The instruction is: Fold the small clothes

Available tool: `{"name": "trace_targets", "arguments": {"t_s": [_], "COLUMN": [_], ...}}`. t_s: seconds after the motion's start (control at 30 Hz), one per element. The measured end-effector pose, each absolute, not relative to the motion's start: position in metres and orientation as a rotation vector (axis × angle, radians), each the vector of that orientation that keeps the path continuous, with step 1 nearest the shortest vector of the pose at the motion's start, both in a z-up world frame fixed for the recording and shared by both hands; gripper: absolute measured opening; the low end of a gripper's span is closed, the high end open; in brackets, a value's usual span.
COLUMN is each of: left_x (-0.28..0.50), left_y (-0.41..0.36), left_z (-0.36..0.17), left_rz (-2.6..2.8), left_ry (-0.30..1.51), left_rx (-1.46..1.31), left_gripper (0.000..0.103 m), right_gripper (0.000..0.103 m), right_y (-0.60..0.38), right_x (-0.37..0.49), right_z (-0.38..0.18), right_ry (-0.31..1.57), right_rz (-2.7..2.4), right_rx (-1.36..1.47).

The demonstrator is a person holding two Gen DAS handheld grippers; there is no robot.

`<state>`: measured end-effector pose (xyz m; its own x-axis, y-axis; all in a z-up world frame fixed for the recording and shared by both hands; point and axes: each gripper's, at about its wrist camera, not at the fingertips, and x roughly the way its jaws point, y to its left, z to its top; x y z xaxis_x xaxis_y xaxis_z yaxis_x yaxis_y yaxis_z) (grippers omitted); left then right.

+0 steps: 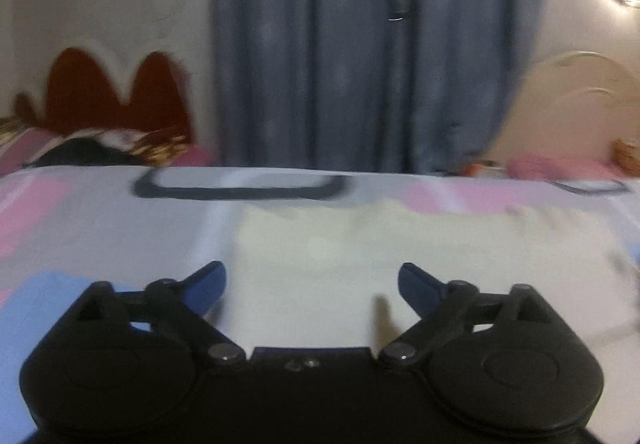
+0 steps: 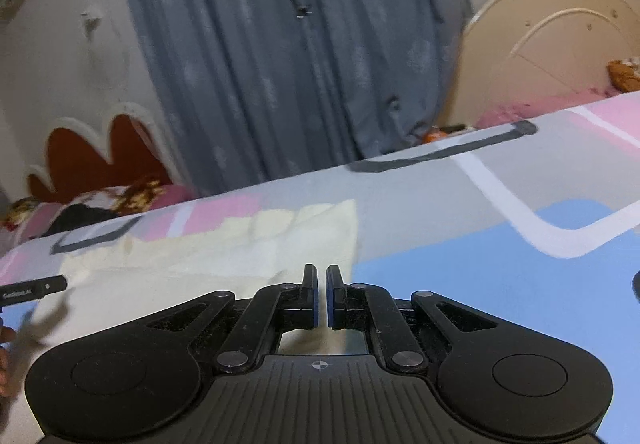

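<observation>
Now left gripper [image 1: 312,284] jaws wide over cream cloth [image 1: 360,244]; right gripper [image 2: 321,296] jaws closed, empty.

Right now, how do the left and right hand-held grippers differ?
The left hand-held gripper has its jaws spread wide over the cream cloth, with nothing between them; the right hand-held gripper is shut. Whether the right one pinches the cloth's edge can't be told. The left points at the cloth's middle; the right sits at its edge, beside the blue patch of the bedsheet. Both are black with blue pads.
</observation>
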<state>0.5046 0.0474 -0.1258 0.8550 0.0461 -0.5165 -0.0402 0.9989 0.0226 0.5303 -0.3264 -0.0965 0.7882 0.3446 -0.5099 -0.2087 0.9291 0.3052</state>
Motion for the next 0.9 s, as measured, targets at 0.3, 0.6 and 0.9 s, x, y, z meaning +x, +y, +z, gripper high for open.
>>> {"name": "trace_targets", "arguments": {"t_s": [0.3, 0.6, 0.9], "left_x": [0.504, 0.481, 0.421], "left_y": [0.044, 0.041, 0.034], "left_z": [-0.145, -0.130, -0.108], "left_rz": [0.092, 0.103, 0.047], "left_ry": [0.668, 0.686, 0.668], "left_rx": [0.039, 0.085, 0.087], "left_gripper": [0.098, 0.095, 0.095], "right_gripper": [0.005, 0.005, 0.005], "right_y": [-0.325, -0.343, -0.350], "right_x": [0.523, 0.484, 0.416], "right_z": [-0.109, -0.082, -0.062], "right_ry": [0.666, 0.644, 0.690], "right_rz": [0.256, 0.294, 0.304], "right_rx": [0.202, 0.218, 0.244]}}
